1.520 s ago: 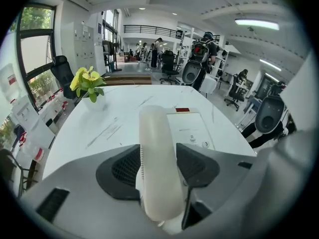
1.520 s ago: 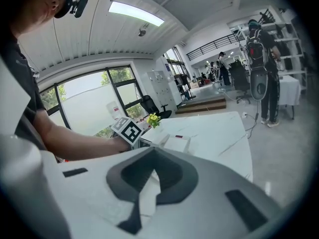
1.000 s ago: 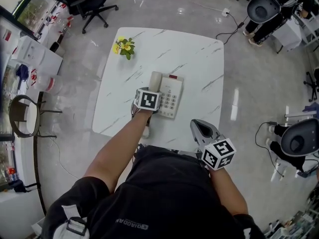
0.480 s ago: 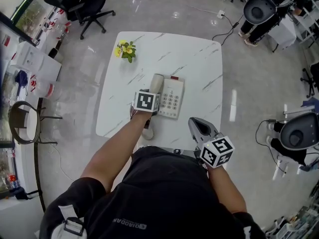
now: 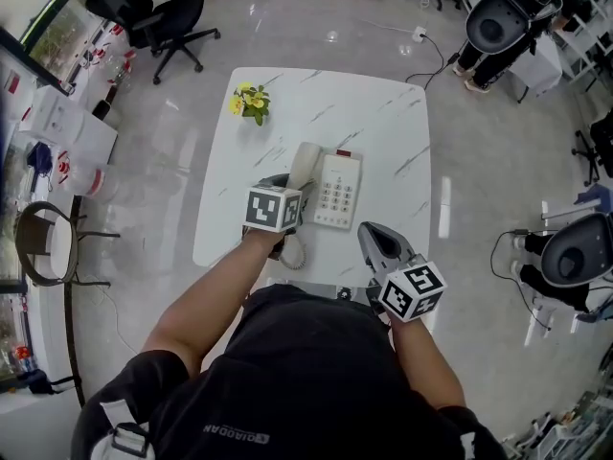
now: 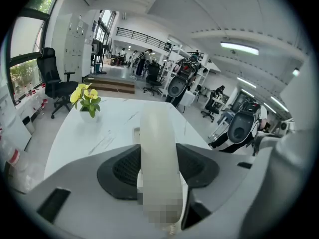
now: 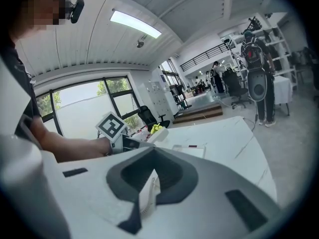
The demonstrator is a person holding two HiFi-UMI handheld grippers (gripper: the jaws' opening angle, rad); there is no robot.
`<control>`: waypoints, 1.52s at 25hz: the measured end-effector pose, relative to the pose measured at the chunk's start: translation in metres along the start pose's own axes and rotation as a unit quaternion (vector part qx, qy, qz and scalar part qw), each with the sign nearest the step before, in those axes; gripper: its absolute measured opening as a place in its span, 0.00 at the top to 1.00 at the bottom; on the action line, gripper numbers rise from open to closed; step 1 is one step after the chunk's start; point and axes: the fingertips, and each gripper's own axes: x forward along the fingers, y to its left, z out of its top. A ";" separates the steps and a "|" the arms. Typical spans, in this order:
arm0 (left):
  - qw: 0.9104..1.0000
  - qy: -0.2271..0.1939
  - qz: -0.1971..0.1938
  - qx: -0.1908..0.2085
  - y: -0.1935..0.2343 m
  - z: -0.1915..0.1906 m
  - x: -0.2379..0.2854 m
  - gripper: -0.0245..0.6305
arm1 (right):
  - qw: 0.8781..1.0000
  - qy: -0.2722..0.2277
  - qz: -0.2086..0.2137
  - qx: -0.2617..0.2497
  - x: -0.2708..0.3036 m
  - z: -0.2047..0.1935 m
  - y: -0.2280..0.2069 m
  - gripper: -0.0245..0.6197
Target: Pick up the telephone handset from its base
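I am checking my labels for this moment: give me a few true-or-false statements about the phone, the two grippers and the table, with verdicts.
1. The left gripper is closed on the handset. True.
2. The handset lies in its cradle on the base. False: it is held up off the base, tilted to the base's left.
3. A pot of yellow flowers stands on the table. True.
4. The right gripper grips the base. False: it holds nothing and hangs near the table's near edge, apart from the telephone.
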 end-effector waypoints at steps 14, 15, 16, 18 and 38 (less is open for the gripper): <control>0.994 -0.089 -0.059 0.002 -0.008 0.021 -0.088 0.63 | 1.000 -0.014 -0.010 -0.004 0.005 -0.001 0.025 0.96; 0.994 -0.095 -0.061 0.003 -0.009 0.020 -0.094 0.63 | 1.000 -0.016 -0.011 -0.004 0.004 0.000 0.026 0.96; 0.993 -0.100 -0.064 0.003 -0.010 0.020 -0.099 0.63 | 1.000 -0.018 -0.012 -0.004 0.004 0.002 0.026 0.96; 0.992 -0.110 -0.066 0.002 -0.011 0.019 -0.109 0.63 | 1.000 -0.021 -0.013 -0.005 0.003 0.004 0.026 0.96; 0.988 -0.148 -0.050 0.006 0.017 -0.010 -0.151 0.63 | 0.998 -0.020 -0.052 -0.024 0.006 0.019 0.011 0.96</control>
